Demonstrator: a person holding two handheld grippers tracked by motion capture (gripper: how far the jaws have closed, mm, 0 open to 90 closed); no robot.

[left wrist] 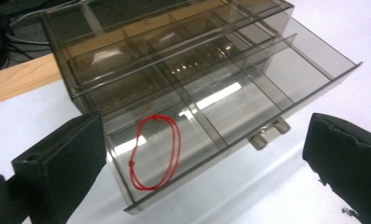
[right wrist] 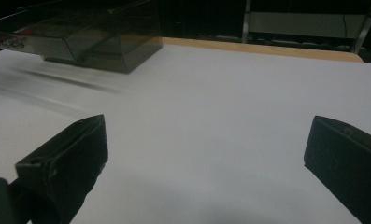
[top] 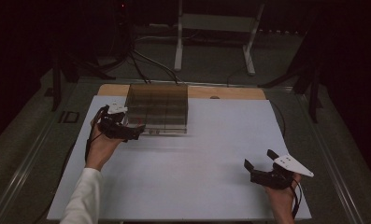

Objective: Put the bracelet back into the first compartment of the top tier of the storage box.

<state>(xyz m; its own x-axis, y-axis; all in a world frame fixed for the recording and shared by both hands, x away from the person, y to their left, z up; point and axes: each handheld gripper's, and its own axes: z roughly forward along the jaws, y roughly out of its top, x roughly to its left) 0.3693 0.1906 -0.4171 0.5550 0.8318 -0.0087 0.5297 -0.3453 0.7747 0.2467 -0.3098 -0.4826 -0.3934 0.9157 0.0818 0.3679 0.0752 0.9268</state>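
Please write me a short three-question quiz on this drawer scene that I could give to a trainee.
1. True or false: the pulled-out drawer of the smoked clear organizer box holds a red string loop in one compartment.
2. Which gripper is next to the drawer? A) left gripper B) right gripper C) both
3. Fill in: both grippers have their jaws ____.

Key
1. True. In the left gripper view the loop lies flat in the front compartment nearest the left-hand jaw.
2. A. In the high view the right gripper sits apart over the white table sheet.
3. Open; nothing is held between them.
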